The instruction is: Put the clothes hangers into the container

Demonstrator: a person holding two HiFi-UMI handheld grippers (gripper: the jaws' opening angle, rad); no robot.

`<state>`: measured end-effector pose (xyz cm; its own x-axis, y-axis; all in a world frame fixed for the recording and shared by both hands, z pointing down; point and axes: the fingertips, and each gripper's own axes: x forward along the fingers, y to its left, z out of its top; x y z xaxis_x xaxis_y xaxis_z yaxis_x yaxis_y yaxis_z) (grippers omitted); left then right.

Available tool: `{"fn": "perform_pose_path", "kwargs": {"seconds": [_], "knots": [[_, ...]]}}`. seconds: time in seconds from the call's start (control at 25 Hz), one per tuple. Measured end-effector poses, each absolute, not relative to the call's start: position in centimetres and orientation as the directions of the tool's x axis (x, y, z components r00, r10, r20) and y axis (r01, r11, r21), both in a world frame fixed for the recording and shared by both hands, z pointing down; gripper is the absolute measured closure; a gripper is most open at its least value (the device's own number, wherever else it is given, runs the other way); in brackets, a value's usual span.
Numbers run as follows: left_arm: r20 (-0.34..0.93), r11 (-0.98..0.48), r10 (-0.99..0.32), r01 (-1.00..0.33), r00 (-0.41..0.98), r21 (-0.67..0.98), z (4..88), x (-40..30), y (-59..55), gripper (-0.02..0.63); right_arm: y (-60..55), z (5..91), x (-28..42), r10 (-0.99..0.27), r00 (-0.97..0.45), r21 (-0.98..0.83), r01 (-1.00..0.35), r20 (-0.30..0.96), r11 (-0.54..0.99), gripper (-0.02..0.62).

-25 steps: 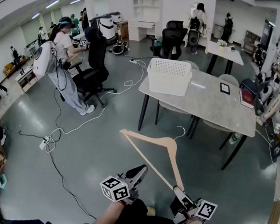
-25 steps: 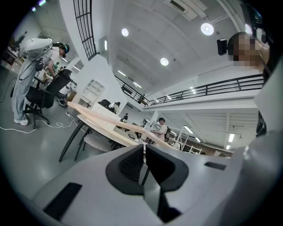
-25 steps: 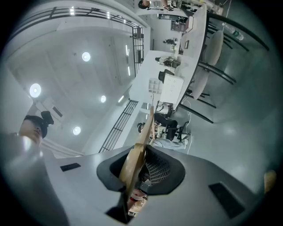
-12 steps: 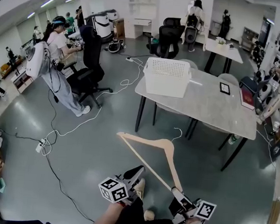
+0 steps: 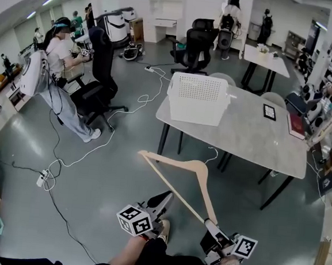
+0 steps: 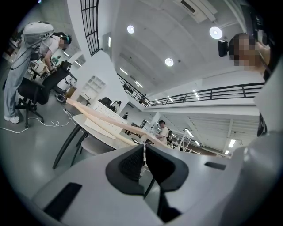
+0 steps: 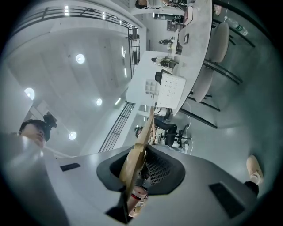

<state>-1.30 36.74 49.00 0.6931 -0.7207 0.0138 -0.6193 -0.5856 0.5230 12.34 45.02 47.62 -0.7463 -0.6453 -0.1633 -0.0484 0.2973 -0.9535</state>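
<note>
A pale wooden clothes hanger hangs in the air over the floor, its far arm pointing left. My right gripper is shut on its near end; in the right gripper view the wood runs up between the pads of the right gripper. My left gripper is to the left of the hanger, shut with nothing in it; its pads meet in the left gripper view, with the hanger beyond them. The white perforated container stands on the grey table ahead.
A tablet and a red book lie on the table's right part. Chairs stand under the table. White cables trail over the floor at the left. A person and black office chairs are at the left.
The table and container have come nearer and lower in the head view as I walk toward them. Both grippers and the held hanger keep their places.
</note>
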Motion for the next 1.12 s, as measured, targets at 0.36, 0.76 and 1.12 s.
{"fn": "perform_pose_path", "kwargs": {"seconds": [0.36, 0.76, 1.12], "knots": [[0.028, -0.598, -0.698, -0.605, 0.715, 0.526, 48.8, -2.6, 28.7, 0.584, 37.3, 47.3, 10.8, -0.665, -0.726, -0.956, -0.034, -0.176, 0.290, 0.529], [0.026, -0.603, -0.692, -0.597, 0.722, 0.528, 48.8, -6.7, 20.3, 0.584, 29.4, 47.3, 7.0, -0.669, -0.721, -0.952, -0.046, -0.178, 0.302, 0.529], [0.007, -0.595, -0.693, -0.578, 0.721, 0.559, 49.3, -8.4, 15.5, 0.584, 25.3, 46.5, 4.7, -0.664, -0.719, -0.944, -0.034, -0.205, 0.329, 0.529]]}}
